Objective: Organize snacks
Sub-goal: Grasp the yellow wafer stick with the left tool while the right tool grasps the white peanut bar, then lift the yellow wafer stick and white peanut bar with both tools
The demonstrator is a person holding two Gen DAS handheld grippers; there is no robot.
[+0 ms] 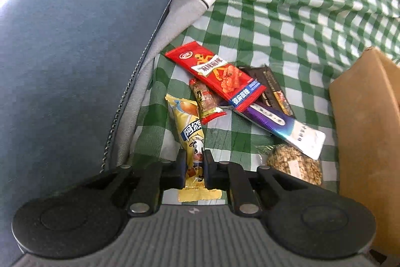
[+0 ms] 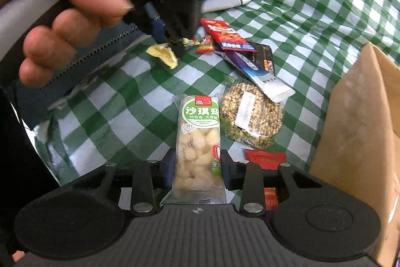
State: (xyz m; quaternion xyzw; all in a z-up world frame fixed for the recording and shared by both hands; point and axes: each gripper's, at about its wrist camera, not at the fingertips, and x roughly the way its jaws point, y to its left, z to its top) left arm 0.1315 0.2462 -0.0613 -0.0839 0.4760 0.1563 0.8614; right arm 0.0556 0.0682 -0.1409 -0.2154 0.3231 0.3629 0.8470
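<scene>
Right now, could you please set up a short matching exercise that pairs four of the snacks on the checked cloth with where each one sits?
Things:
1. yellow cow packet
2. green-label puffed bar
3. round grain cake
4. red snack packet

Places:
A. lying free beside the cardboard box
B. between the fingers of the left gripper
C. on top of the pile, over the purple packet
D. between the fingers of the right gripper

Pairs: 1-B, 2-D, 3-A, 4-C
</scene>
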